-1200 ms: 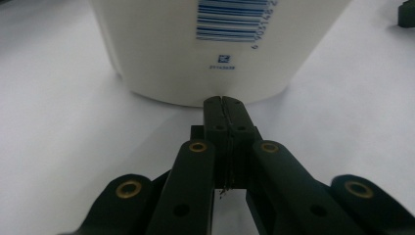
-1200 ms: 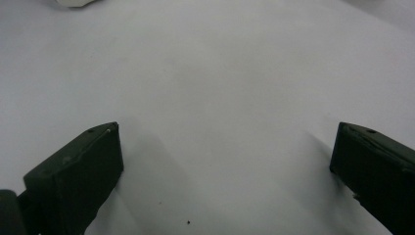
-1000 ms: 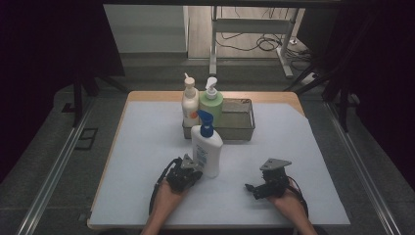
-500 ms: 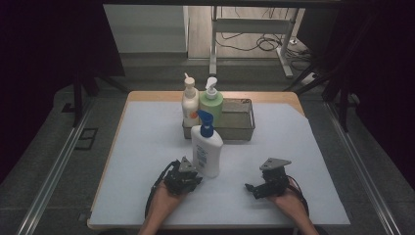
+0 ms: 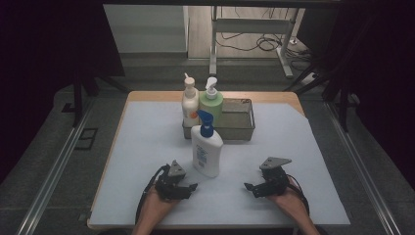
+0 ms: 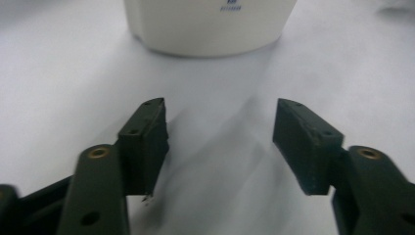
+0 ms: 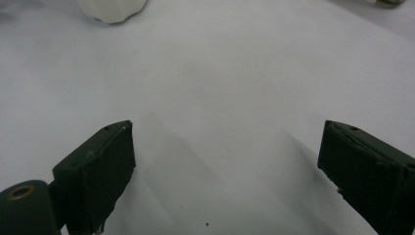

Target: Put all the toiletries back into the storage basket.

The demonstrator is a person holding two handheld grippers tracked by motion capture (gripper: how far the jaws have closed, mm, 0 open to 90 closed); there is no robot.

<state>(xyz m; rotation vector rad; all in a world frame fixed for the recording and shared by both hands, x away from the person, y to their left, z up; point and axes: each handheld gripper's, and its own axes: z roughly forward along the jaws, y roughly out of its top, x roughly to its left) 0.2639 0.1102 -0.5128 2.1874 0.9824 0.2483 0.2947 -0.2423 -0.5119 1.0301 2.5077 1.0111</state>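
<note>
A white bottle with a blue cap (image 5: pixel 206 152) stands upright on the white mat, in front of the wire basket. Its base (image 6: pixel 210 24) fills the top of the left gripper view. My left gripper (image 5: pixel 188 187) lies low on the mat just left of the bottle and short of it. Its jaws (image 6: pixel 220 110) have just been opening and stand open with only mat between them. My right gripper (image 5: pixel 250 188) rests to the bottle's right, pointing left. Its jaws (image 7: pixel 227 127) have just closed a little but are open on bare mat, with the bottle's base (image 7: pixel 112 10) far off.
A grey wire basket (image 5: pixel 244 132) sits at the back middle of the mat. A cream pump bottle (image 5: pixel 190 100) and a green pump bottle (image 5: pixel 211 100) stand at its left end. The table's wooden edge (image 5: pixel 147 95) borders the mat. Metal stands and cables lie beyond.
The left gripper's jaws have gone from shut to open. That hand has drawn back a little from the white bottle toward the near edge. The right hand has stayed put.
</note>
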